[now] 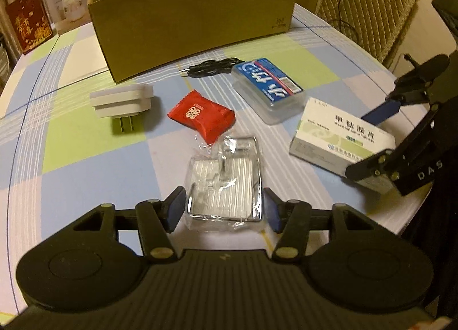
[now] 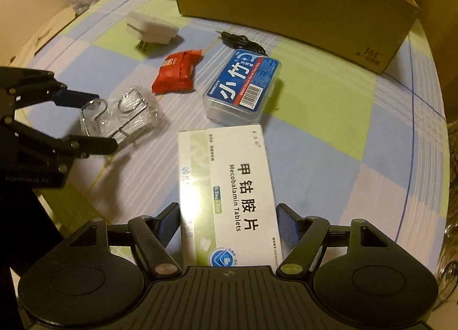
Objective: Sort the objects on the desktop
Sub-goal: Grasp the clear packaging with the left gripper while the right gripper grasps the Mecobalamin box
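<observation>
My left gripper [image 1: 222, 211] is shut on a clear plastic packet [image 1: 223, 175] holding a shiny metal hook, with a blue pad against each side. In the right wrist view, that left gripper [image 2: 104, 121] straddles the packet [image 2: 126, 115] at the left. My right gripper [image 2: 229, 221] is shut on a white and green medicine box [image 2: 229, 181], which lies lengthwise between the pads. From the left wrist view, the right gripper [image 1: 369, 142] and the medicine box [image 1: 337, 135] sit at the right. Both items rest low over the checked tablecloth [image 1: 86, 163].
An open cardboard box [image 1: 194, 20] stands at the back. In front of it lie a white plug adapter [image 1: 121, 100], a red snack packet [image 1: 203, 119], a clear case with a blue label [image 1: 269, 89] and a black cable [image 1: 214, 68]. A chair [image 1: 369, 6] stands beyond the table's right edge.
</observation>
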A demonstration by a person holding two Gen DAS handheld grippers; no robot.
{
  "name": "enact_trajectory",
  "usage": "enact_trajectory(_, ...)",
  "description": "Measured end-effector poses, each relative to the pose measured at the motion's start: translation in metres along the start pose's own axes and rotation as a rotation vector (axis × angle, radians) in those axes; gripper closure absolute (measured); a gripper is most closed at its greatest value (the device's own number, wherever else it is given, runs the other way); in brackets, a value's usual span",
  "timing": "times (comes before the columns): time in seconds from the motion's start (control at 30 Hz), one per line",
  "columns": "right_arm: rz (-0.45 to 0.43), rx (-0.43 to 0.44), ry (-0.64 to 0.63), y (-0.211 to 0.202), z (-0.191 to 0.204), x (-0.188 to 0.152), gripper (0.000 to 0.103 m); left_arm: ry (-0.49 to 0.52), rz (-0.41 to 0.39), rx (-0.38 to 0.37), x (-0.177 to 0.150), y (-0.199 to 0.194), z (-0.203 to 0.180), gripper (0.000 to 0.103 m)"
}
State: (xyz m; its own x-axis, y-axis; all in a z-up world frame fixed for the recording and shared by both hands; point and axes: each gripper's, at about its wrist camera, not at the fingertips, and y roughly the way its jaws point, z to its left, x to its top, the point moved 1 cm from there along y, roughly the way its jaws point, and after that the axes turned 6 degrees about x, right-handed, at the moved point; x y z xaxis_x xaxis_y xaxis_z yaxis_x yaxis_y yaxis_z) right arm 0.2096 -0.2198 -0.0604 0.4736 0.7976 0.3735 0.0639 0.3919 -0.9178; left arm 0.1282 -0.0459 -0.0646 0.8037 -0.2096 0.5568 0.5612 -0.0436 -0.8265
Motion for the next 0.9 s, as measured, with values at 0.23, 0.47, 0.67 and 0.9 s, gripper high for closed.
enact_trajectory(0.23, -0.028, -0.007, 0.048, 0.006, -0.001, -0.012, 0.02, 0.036, -0.034, 0.056, -0.005, 0.0, -0.01, 0.039)
enact_trajectory(0.47, -0.061, 0.006, 0.06, 0.005, -0.002, -0.01, 0.02, 0.085, -0.027, 0.085, -0.01, 0.006, -0.018, 0.042)
enact_trajectory(0.67, -0.076, 0.015, 0.054, 0.009, 0.0, -0.006, 0.021, 0.072, -0.016, 0.074, -0.011, 0.008, -0.016, 0.054)
enact_trajectory(0.9, -0.092, -0.028, 0.035, 0.012, 0.005, -0.005, 0.035, 0.053, -0.015, 0.071, -0.01, 0.008, -0.016, 0.054)
